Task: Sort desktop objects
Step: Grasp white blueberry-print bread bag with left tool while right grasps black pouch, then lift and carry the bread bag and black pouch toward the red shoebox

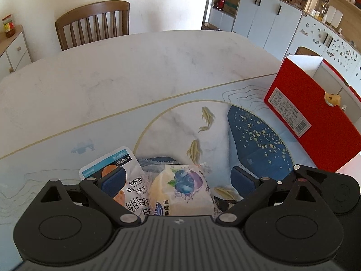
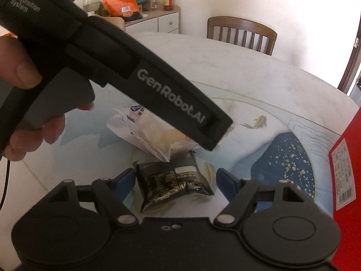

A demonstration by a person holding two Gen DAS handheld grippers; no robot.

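Observation:
In the left wrist view my left gripper hangs open over two snack packets on the painted table. A blueberry-printed packet lies between its blue pads, touching neither. A white, blue and orange packet lies partly under the left pad. In the right wrist view my right gripper is open around a black foil packet. The packet lies flat, its left edge close to the left pad and a gap at the right pad. A red box stands at the right.
The black casing of the left gripper, held by a person's hand, crosses above a clear-white packet. The red box is close on the right. A wooden chair stands behind the table, a sideboard with snacks beyond.

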